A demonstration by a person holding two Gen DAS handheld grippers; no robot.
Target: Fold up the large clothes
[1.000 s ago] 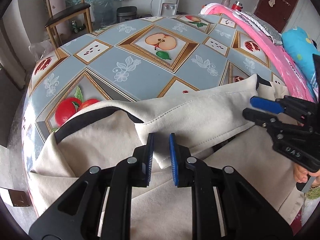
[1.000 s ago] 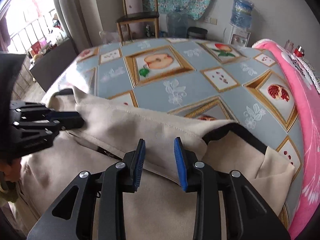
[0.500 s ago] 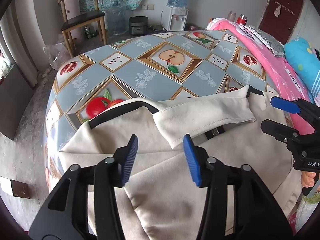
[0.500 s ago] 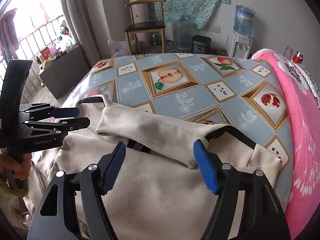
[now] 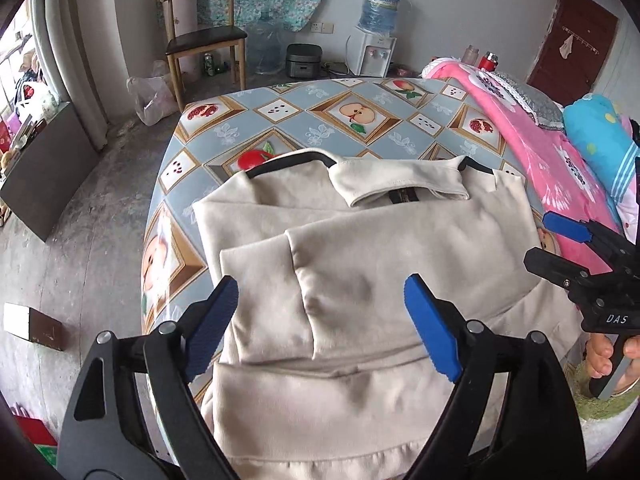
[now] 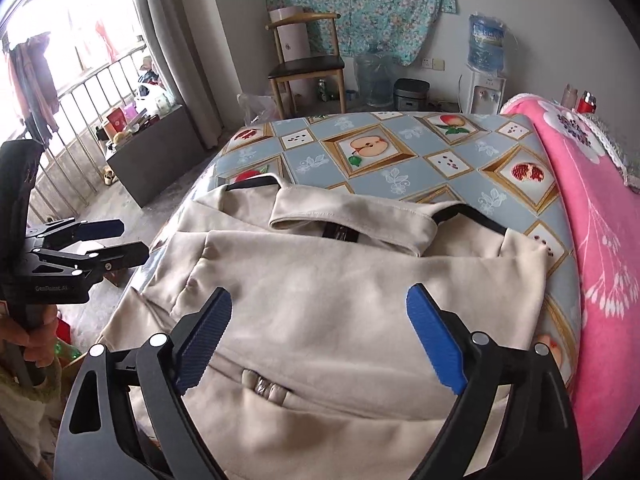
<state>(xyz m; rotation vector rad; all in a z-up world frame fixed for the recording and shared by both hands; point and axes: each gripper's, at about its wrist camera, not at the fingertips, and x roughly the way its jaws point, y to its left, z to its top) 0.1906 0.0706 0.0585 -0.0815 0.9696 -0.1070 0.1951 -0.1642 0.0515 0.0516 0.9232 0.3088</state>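
A large cream garment point(image 5: 380, 264) with black trim lies on the near half of the fruit-patterned table point(image 5: 304, 128), collar folded at the far side and sleeves folded across the body. It also shows in the right wrist view point(image 6: 344, 296). My left gripper point(image 5: 320, 328) is open and empty, raised above the garment's near left part. My right gripper point(image 6: 320, 332) is open and empty above the garment's near middle. The right gripper shows in the left wrist view point(image 5: 560, 240), the left gripper in the right wrist view point(image 6: 116, 240).
A pink blanket point(image 6: 600, 216) lies along the table's right side, with a blue pillow point(image 5: 600, 148) beyond. A wooden chair point(image 5: 204, 40), water dispenser point(image 5: 372, 52) and rice cooker point(image 5: 304, 64) stand past the far edge. A dark cabinet point(image 5: 44, 160) stands at left.
Both grippers let go of the collar edge, opened wide, and pulled back and up away from the garment, which now lies flat with the collar folded down.
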